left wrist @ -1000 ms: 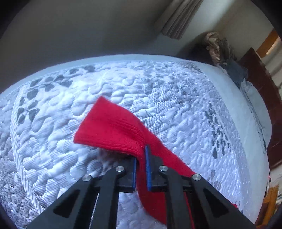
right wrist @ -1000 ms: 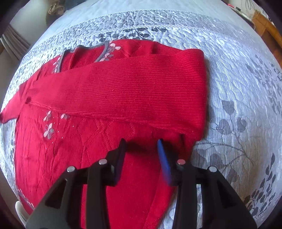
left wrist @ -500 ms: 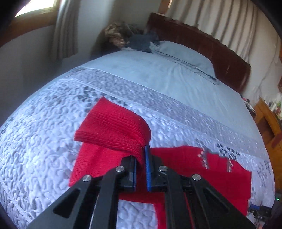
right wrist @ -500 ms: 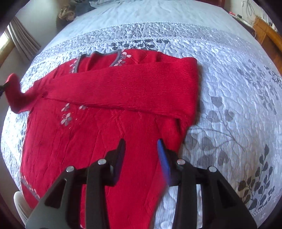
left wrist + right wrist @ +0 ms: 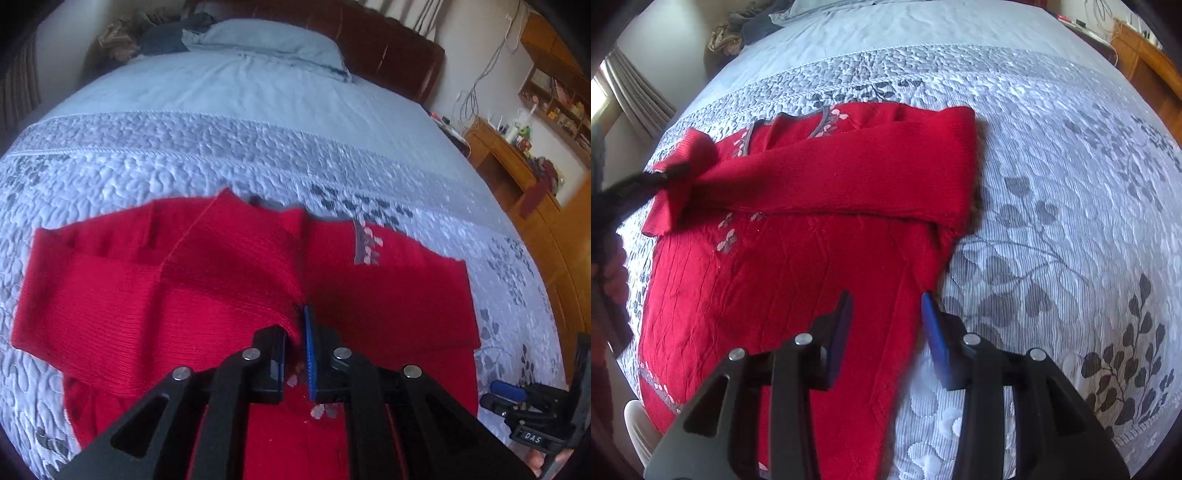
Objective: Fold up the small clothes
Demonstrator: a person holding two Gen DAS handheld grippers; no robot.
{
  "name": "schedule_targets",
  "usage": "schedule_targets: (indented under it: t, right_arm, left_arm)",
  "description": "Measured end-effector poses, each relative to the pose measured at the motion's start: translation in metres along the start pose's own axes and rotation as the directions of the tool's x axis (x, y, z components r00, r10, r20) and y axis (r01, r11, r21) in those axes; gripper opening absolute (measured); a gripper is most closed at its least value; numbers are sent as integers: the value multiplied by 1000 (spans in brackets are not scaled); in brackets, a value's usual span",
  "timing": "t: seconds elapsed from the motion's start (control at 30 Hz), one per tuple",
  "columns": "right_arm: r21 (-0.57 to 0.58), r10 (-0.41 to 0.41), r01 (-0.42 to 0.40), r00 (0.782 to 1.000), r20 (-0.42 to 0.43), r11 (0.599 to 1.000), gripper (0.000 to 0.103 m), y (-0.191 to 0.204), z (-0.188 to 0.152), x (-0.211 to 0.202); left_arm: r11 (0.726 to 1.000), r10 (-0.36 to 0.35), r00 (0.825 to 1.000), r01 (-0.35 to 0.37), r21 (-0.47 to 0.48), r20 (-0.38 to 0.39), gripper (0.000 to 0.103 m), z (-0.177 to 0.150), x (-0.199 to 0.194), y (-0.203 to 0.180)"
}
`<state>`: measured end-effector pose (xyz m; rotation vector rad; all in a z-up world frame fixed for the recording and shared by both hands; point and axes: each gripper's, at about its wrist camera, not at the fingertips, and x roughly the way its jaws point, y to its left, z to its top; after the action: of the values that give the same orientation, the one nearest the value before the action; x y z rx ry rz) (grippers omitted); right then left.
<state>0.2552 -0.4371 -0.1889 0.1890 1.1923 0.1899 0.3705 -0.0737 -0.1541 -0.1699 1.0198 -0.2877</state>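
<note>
A small red knit sweater (image 5: 798, 258) with grey trim and pale flower patches lies flat on the quilted bed. One sleeve (image 5: 849, 177) is folded across the chest. My left gripper (image 5: 295, 325) is shut on the other red sleeve (image 5: 236, 258) and holds it above the sweater's body; it also shows at the left of the right wrist view (image 5: 665, 177). My right gripper (image 5: 886, 306) is open and empty, hovering over the sweater's lower right edge.
The grey-and-white leaf-pattern quilt (image 5: 1052, 206) covers the bed. A blue pillow (image 5: 266, 40) and dark headboard (image 5: 388, 48) lie at the far end. Wooden furniture (image 5: 517, 173) stands to the right. A curtain (image 5: 639, 99) hangs at left.
My left gripper has carried the sleeve from out over the quilt inward, over the sweater's body. My right gripper has drawn back a little and stayed open.
</note>
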Motion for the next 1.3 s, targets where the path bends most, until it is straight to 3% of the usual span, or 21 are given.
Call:
schedule_targets:
  t: [0.1,0.17,0.27,0.33,0.4,0.5,0.63,0.73,0.9,1.0,1.07,1.1,1.13,1.17,1.3]
  right_arm:
    - [-6,-2,2,1000,-13,1000,42,2,-3,3]
    - [-21,-4,3,1000,-19,1000,42,6,-4,4]
    - [-42,-11,10,1000,-26,999,42,15,-2,5]
    - [-50,3,-4,1000,-27,999,42,23,3,5]
    - [-64,28,-30,999,-27,997,42,40,10,3]
    - [-106,69,-73,997,-36,992,42,74,27,3]
    - [-141,131,-139,989,-68,980,42,126,54,8]
    - [-186,119,-138,987,-109,973,42,172,79,22]
    - [-230,91,-127,983,-160,965,42,229,108,57]
    - [-245,51,-99,979,-195,964,42,242,115,83]
    - [-267,-28,-29,977,-210,963,42,246,116,104]
    - [-275,-71,10,975,-212,961,36,245,116,112]
    - [-283,-101,39,973,-209,958,16,242,116,117]
    - [-290,-113,54,974,-194,956,4,238,116,116]
    - [-238,-32,0,991,-131,971,4,210,107,83]
  left_arm:
    - [999,-27,995,25,-20,-100,11,-13,17,4]
    - [998,-58,991,55,-26,-120,15,-22,4,11]
    - [996,-83,995,82,-22,-54,54,-24,-41,31]
    - [999,-33,999,33,-13,12,55,-17,-66,50]
    - [998,48,998,-46,-40,29,54,-7,-76,82]
    - [982,147,988,-151,-112,-44,52,4,-63,126]
    - [956,232,958,-257,-142,-170,51,5,-28,175]
    - [956,217,936,-261,-134,-276,48,-1,-2,189]
    - [957,175,935,-235,-169,-308,48,4,4,199]
    - [963,202,933,-244,-112,-299,48,1,6,196]
    - [962,198,935,-243,-124,-293,48,1,8,194]
    - [962,194,937,-240,-131,-292,48,1,9,194]
    - [962,191,938,-238,-136,-290,48,2,8,194]
    - [962,191,938,-237,-135,-289,48,3,8,193]
    - [964,184,941,-229,-134,-286,48,2,7,196]
